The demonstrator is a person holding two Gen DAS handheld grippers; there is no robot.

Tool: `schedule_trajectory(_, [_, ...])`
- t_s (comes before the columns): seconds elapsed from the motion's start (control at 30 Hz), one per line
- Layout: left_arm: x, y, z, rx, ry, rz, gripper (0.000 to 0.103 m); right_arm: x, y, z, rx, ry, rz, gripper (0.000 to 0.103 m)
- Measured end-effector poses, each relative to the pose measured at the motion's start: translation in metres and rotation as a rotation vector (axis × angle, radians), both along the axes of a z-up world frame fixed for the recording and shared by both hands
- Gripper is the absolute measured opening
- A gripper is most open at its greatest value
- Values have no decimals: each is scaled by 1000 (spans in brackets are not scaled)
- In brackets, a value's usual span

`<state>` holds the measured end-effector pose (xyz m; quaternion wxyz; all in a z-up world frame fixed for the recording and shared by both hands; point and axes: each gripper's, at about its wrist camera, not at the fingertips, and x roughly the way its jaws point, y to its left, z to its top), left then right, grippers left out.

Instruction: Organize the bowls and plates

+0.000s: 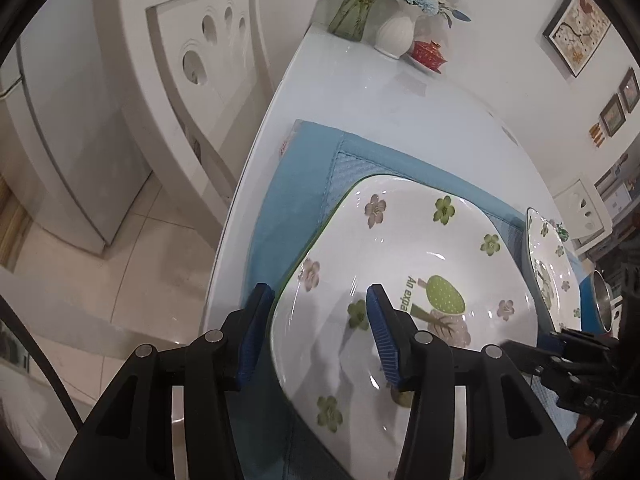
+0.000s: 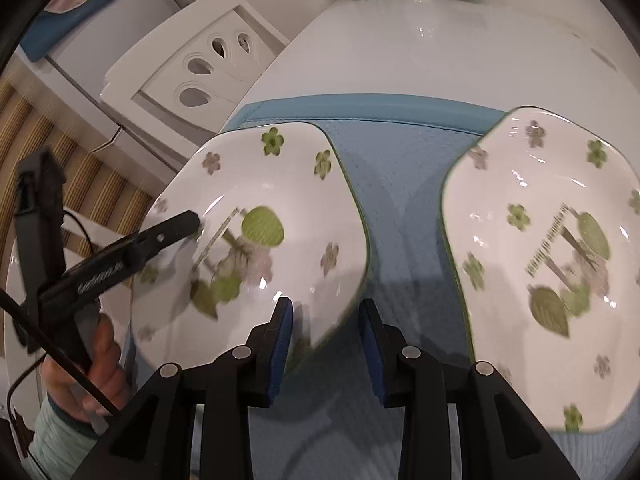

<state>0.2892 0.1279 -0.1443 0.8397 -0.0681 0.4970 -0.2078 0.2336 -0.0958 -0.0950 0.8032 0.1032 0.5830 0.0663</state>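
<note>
A square white plate [image 1: 400,248] with green and pink flowers lies on the blue mat [image 1: 304,168]. My left gripper [image 1: 318,296] straddles its left rim, one finger outside and one over the inner face. Its pads do not press, so it is open. From the right wrist view, the same plate [image 2: 280,184] shows one left-gripper finger [image 2: 176,230] on its far side. My right gripper [image 2: 326,306] is open over the plate's near corner; one of its fingers [image 1: 520,350] reaches the plate's right edge. A second matching plate [image 2: 540,200] sits apart on the mat's right side.
The white table [image 1: 360,88] ends just left of the mat, with a white chair [image 1: 208,60] and tiled floor beyond. At the far end stand a white flower vase [image 1: 396,32], a glass vase [image 1: 356,8] and a red lidded cup [image 1: 428,54]. A metal bowl's rim [image 1: 602,296] shows at the right.
</note>
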Motion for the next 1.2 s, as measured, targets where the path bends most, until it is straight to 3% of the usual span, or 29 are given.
schedule_trajectory(0.13, [2, -3, 1, 2, -3, -14, 47, 10, 16, -3, -54, -42, 29, 35])
schedule_trajectory(0.23, [-2, -8, 3, 55, -33, -27, 48, 9, 20, 4, -93, -66, 55, 35])
schedule_trajectory(0.47, [-19, 3, 16, 11, -56, -28, 48, -10, 37, 24, -174, -144, 151, 35])
schedule_trajectory(0.73, [-46, 2, 44, 22, -111, -56, 48, -36, 36, 34, -173, -136, 130, 34])
schedule_trajectory(0.83, [-50, 0, 47, 16, -120, -70, 47, -45, 38, 38, -182, -161, 168, 24])
schedule_trajectory(0.97, [-43, -3, 29, 72, -82, -50, 45, -45, 58, 34, -194, -146, 240, 24])
schedule_trajectory(1.07, [-31, 10, 15, 20, -12, -6, 44, -46, 43, 36, -150, -144, 171, 24])
schedule_trajectory(1.13, [-24, 19, 13, -6, -1, 24, 44, -43, 27, 42, -172, -125, 70, 36])
schedule_trajectory(1.2, [-17, 20, 14, -15, -8, 34, 44, -37, 6, 46, -97, -112, -12, 45])
